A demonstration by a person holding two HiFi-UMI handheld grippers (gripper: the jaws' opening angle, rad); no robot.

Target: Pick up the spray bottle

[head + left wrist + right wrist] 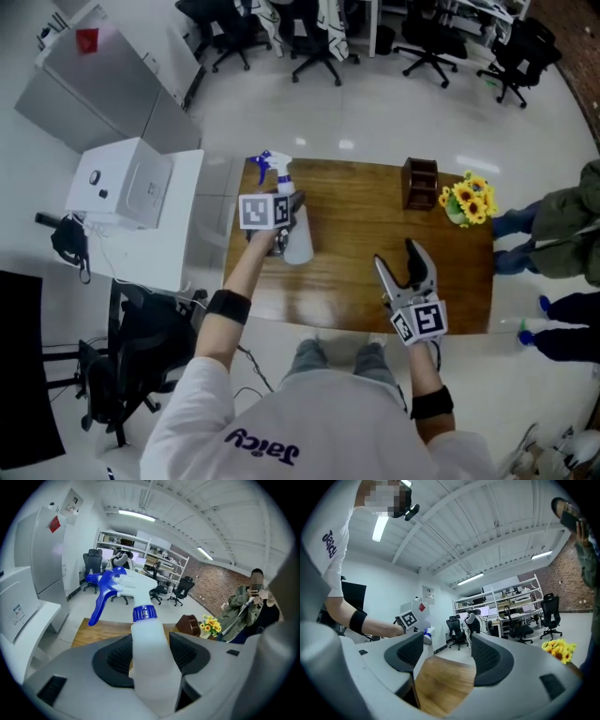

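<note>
The spray bottle (293, 234) is white with a blue trigger head and hangs in the air over the left part of the wooden table (366, 272). My left gripper (281, 234) is shut on its body. In the left gripper view the bottle (150, 658) fills the gap between both pads, and its blue trigger (101, 597) points left. My right gripper (408, 272) hovers over the table's near right side, open, with nothing between its jaws. Its own view shows only the tabletop (440, 681) between the pads (410, 652), and the left gripper (412, 620) far off.
A brown wooden organiser (421, 183) and a pot of yellow flowers (468, 200) stand at the table's far right. A white cabinet with a box (131, 187) is left of the table. A person in a green jacket (562, 230) stands to the right. Office chairs (314, 37) line the back.
</note>
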